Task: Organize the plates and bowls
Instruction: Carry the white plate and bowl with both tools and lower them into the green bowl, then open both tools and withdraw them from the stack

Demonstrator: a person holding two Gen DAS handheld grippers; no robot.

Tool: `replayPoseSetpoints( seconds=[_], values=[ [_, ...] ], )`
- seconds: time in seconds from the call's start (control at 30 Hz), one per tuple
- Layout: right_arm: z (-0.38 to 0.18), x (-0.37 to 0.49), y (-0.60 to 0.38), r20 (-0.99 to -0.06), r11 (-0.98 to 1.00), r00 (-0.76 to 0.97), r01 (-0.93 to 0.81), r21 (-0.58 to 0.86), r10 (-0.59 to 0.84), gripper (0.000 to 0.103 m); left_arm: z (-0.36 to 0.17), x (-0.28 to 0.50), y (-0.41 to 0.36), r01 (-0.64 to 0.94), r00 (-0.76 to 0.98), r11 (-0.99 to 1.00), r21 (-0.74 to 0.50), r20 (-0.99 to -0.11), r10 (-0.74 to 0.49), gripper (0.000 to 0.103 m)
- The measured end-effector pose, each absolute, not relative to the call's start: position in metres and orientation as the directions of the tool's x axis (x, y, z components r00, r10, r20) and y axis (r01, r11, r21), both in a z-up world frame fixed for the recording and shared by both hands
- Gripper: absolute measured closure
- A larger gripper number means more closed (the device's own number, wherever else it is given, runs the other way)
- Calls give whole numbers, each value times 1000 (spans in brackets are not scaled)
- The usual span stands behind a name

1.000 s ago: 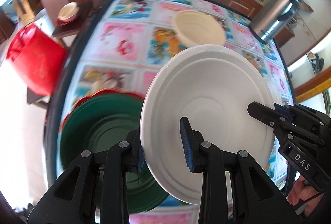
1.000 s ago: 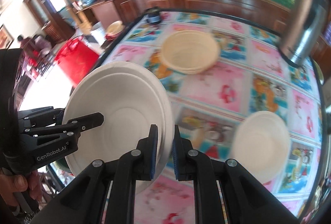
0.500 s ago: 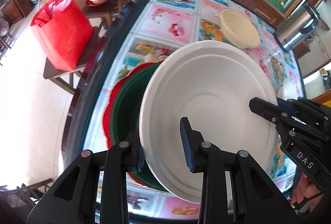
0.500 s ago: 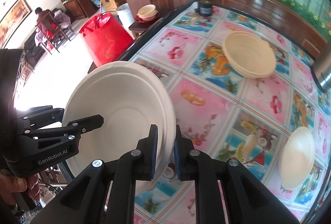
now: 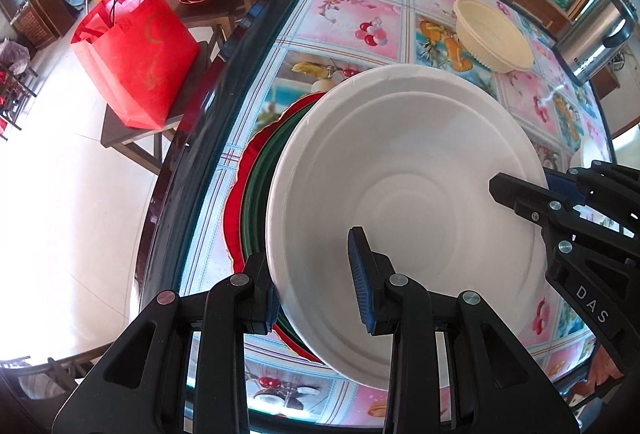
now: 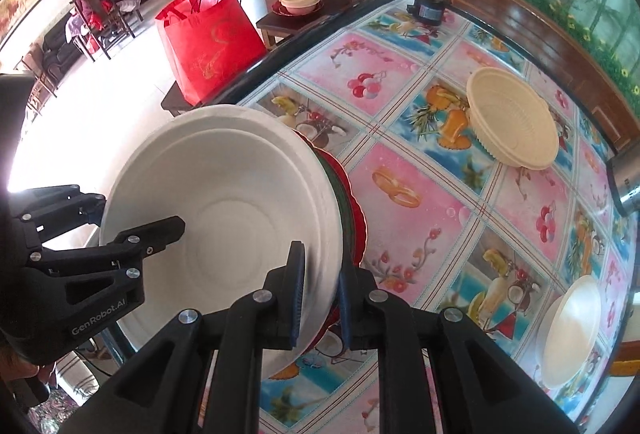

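The left gripper [image 5: 316, 284] is clamped on the near rim of a white plate [image 5: 404, 201], one pad under the lip and the other inside the well. The right gripper [image 6: 320, 298] pinches the opposite rim, its jaws nearly together with only the thin edge between them. Two grips on opposite sides keep a wide, shallow plate from swinging or sagging — likely the reason both hands are used.

The white plate hangs just above a green plate [image 5: 260, 185] that lies on a scalloped red plate [image 5: 234, 201]. I cannot tell whether it touches the green one yet; it looks tilted rather than seated. The step in hand appears to be stacking it onto that pile, so the task seems partway through.

The pile sits close to the dark rounded edge of the table [image 5: 200, 137], which is covered in a fruit-printed cloth. Beyond that edge the floor drops away, with a red bag [image 5: 136, 53] on a low stool near it. So the left side offers little margin — a plate released off-centre could slide toward the edge.

Toward the table's middle there is open cloth. A ribbed cream bowl [image 6: 512, 117] stands well apart, and a smaller white bowl [image 6: 572, 330] lies near the right-hand edge, both apparently not yet sorted.
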State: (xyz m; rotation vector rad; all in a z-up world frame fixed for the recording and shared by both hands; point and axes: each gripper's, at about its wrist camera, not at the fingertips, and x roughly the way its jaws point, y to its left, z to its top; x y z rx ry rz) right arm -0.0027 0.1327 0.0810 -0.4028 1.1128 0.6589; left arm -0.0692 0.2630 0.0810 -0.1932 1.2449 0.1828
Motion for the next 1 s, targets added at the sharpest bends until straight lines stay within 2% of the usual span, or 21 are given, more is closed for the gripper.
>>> replayPoseSetpoints(
  seconds=[0.57, 0.6, 0.73, 0.77, 0.8, 1.0],
  values=[
    [71, -2, 143, -922, 733, 294, -680, -15, 254, 84, 88, -76, 260, -238, 337, 971, -9, -939, 74, 70],
    [70, -2, 144, -922, 733, 294, -681, -16, 253, 84, 90, -77, 260, -238, 341, 971, -12, -937, 72, 68],
    [68, -1, 146, -922, 731, 296, -682, -21, 249, 84, 100, -79, 260, -232, 366, 972, -33, -929, 56, 52],
    [68, -2, 146, -923, 731, 294, -682, -22, 247, 86, 104, -79, 259, -230, 373, 973, -19, -925, 70, 45],
    [67, -1, 146, -924, 730, 296, -682, -26, 243, 86, 108, -80, 257, -231, 382, 973, -2, -920, 89, 41],
    [64, 0, 146, -926, 734, 294, -679, -28, 237, 86, 121, -81, 262, -246, 426, 969, 16, -896, 123, 39]
  ],
)
